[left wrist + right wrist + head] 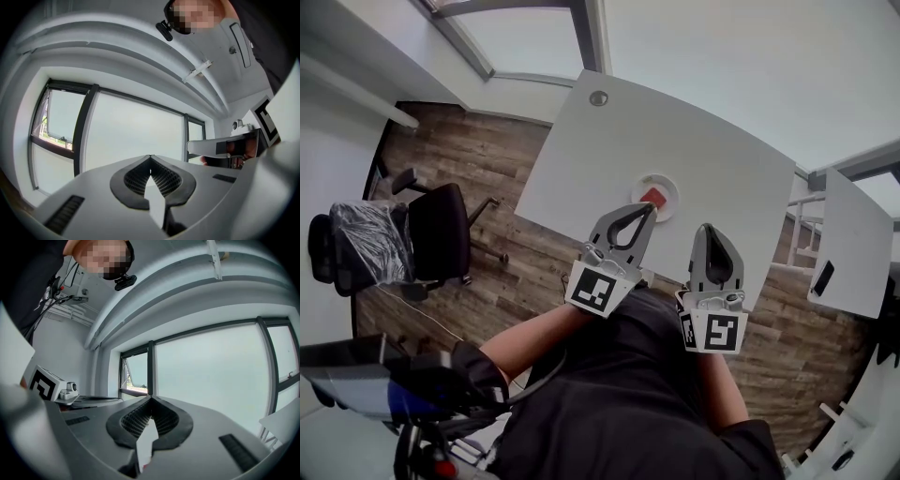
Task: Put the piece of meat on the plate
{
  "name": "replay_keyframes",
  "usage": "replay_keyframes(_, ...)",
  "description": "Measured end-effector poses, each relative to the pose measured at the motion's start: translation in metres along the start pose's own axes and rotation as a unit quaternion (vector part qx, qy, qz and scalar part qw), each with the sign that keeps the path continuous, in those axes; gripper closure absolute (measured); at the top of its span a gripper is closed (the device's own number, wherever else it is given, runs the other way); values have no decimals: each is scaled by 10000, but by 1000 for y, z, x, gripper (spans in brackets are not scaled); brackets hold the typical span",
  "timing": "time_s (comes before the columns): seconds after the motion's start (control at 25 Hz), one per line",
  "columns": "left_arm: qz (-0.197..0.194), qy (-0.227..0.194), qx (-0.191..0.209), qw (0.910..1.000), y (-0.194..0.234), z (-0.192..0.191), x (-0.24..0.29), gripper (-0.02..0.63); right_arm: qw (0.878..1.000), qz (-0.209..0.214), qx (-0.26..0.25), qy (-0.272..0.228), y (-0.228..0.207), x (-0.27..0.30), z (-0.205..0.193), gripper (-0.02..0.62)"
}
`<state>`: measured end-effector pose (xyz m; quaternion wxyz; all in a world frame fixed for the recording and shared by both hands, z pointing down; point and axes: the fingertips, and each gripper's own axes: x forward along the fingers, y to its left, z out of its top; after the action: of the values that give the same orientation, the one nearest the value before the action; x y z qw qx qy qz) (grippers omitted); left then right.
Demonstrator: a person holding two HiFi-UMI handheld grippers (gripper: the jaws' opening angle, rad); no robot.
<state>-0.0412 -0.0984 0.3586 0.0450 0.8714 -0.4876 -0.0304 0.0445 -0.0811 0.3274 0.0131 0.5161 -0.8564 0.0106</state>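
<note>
Both tongs closed on nothing: left gripper (pixel 650 210), right gripper (pixel 710 229). Meat (pixel 652 197) sits on the plate (pixel 671 185) by the desk's (pixel 675 122) near edge. A careless left sweep could knock the plate off.

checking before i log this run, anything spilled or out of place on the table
Nothing stands out. The piece of meat lies on the plate, which sits on the white table, and no spill shows.
</note>
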Motion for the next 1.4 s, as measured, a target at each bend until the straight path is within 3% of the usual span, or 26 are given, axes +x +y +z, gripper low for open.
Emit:
replay_keyframes(0.32, 122, -172, 54, 9998, -5, 16, -3, 600, 10000, -20, -83, 14, -6, -1, -2, 589)
replay_keyframes(0.44, 238, -148, -113, 9995, -1, 15, -2, 600, 9999, -16, -145, 37, -7, -1, -2, 589)
replay_keyframes(0.84, 283, -104, -94, 9995, 0, 12, -2, 600, 9998, -105, 38, 187, -15, -3, -10, 590)
replay_keyframes(1.4, 403, 15, -145, 9991, 6, 2, -8, 600, 9997, 95, 73, 207, -6, 2, -14, 589)
